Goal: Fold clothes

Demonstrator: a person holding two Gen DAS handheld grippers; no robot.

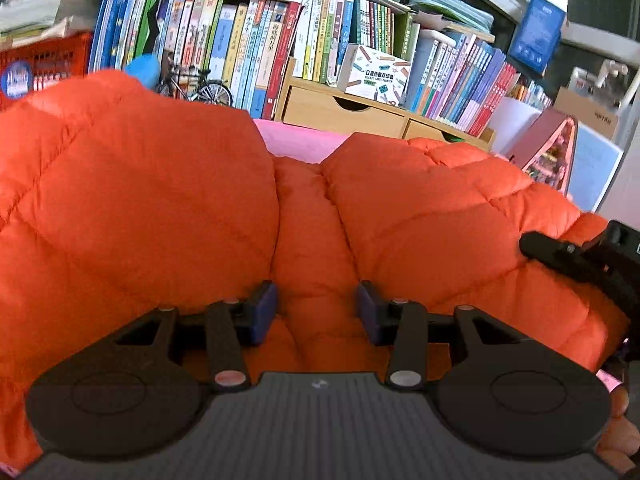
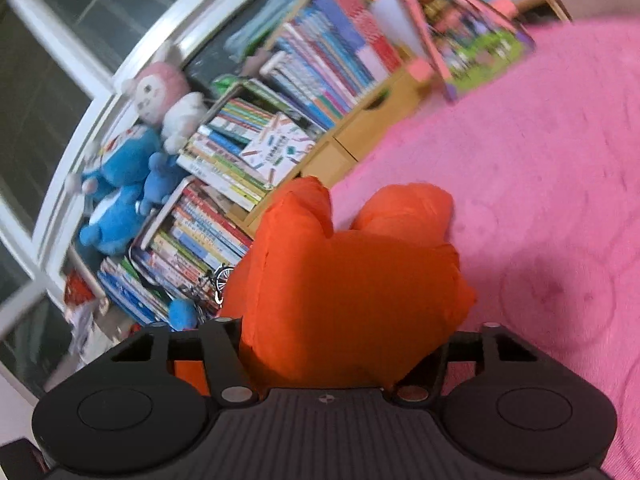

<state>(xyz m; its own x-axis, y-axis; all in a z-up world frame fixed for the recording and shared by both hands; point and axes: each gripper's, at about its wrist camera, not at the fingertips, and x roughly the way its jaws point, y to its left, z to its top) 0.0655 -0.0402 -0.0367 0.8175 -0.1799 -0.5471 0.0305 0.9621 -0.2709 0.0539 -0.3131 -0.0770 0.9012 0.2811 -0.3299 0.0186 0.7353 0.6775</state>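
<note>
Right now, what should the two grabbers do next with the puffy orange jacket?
Probably carry the right gripper toward the left gripper, laying its bunch over. The puffy orange quilted jacket fills the gap between both grippers' fingers and still bulges loosely above the pink fuzzy blanket, so the fold looks unfinished.

Books [image 1: 256, 52] are crowding the shelves, blue plush toys [image 2: 120, 196] sitting above, a toy bicycle [image 1: 200, 86] standing below.

Readable text: 1 box only

The white box [image 1: 376, 74] on the wooden drawer unit [image 1: 344, 110] reads "POCKET LABEL PRINTER", as far as I can make out; the book spines' [image 1: 256, 52] lettering is too small to read.
</note>
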